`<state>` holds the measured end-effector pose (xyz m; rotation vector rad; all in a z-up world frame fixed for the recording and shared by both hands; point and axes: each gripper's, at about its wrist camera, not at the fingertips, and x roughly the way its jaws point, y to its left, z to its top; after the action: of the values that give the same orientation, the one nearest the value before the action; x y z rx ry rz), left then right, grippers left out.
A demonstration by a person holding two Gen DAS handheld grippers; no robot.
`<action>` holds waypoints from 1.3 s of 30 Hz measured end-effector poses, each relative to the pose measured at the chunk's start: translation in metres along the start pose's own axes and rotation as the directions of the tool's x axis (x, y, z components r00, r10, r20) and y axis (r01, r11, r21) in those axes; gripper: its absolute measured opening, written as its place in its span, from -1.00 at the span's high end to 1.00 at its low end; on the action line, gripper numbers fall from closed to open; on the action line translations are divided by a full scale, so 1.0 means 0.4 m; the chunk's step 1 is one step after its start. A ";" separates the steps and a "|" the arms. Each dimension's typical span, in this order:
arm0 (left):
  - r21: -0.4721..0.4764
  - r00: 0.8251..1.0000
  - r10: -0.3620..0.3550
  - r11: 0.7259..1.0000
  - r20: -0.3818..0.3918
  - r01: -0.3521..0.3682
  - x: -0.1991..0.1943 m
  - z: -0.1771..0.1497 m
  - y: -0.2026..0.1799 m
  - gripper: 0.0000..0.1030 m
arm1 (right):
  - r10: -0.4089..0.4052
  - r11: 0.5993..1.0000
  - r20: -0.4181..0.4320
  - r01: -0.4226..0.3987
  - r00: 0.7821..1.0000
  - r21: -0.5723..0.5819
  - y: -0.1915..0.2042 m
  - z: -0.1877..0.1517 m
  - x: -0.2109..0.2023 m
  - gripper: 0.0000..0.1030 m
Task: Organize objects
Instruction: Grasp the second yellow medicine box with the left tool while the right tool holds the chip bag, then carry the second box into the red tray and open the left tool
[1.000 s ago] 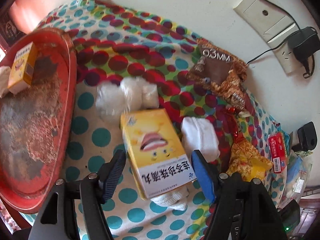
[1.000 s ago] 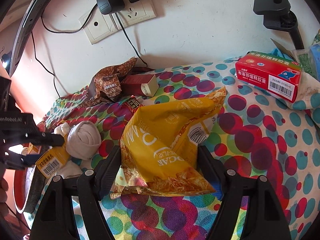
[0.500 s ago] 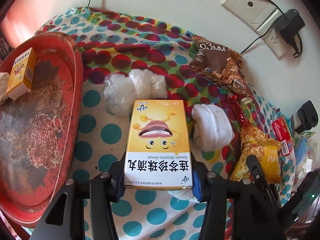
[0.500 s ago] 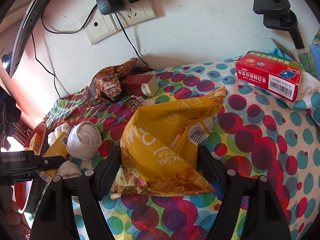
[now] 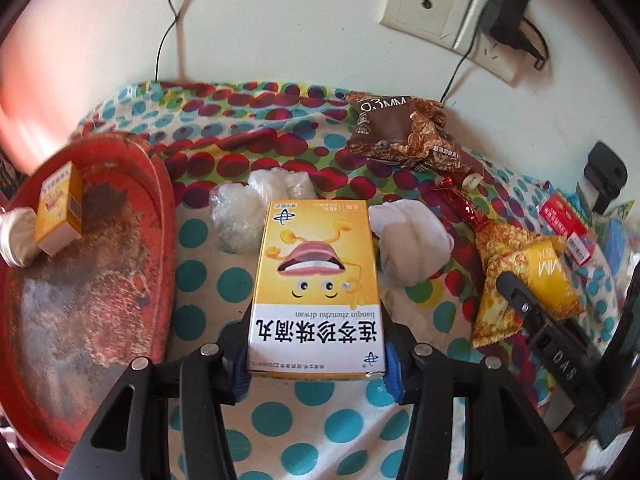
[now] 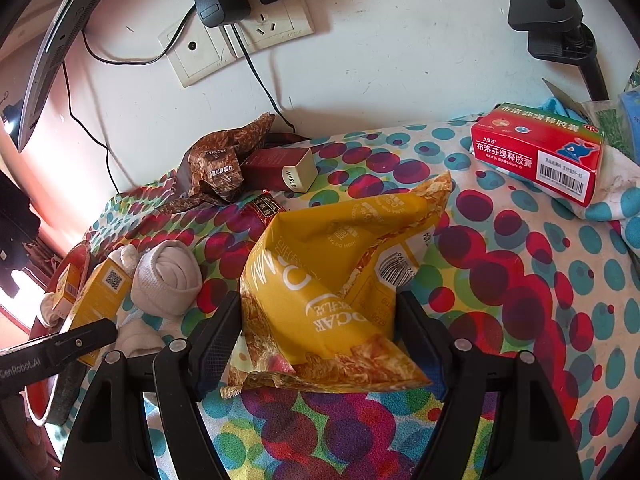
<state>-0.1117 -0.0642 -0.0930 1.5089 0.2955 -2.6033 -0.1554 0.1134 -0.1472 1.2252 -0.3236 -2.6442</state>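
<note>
- Holding the yellow box [image 5: 316, 292] in my left gripper [image 5: 316, 354], jaws clamped on its two long sides near the printed end; it sits just right of the red tray [image 5: 160, 216], apparently lifted a little off the spotted cloth [image 5: 200, 240].
- My right gripper [image 6: 320, 336] has a finger on each side of the yellow snack bag [image 6: 336, 276], well right of the tray; I cannot tell whether it is truly pinching the bag or only bracketing it.
- The tray already carries a small yellow box [image 5: 60, 208] and a white roll [image 5: 18, 236] at its far side, so I judge it the drop spot.
- Risk: my hold is only at the box's near end, so a quick swing toward the tray could let it pivot or slide out.
- Risk: the plastic bundle [image 5: 248, 204] and rolled sock [image 5: 412, 248] lie just beyond the box; dipping forward could nudge them.
- Risk: the crinkly bag may slip or crush if the right jaws squeeze unevenly.
</note>
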 end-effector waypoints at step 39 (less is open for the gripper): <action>0.142 0.963 -0.018 0.990 0.268 -0.021 -0.234 -0.106 0.234 0.00 | -0.135 0.990 -0.018 0.134 0.991 -0.042 0.044 0.002 0.013 -0.48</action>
<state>-0.0107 -0.1452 -0.0423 1.1674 0.0797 -2.8371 -0.1578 0.0951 -0.1455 1.3036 -0.1882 -2.7338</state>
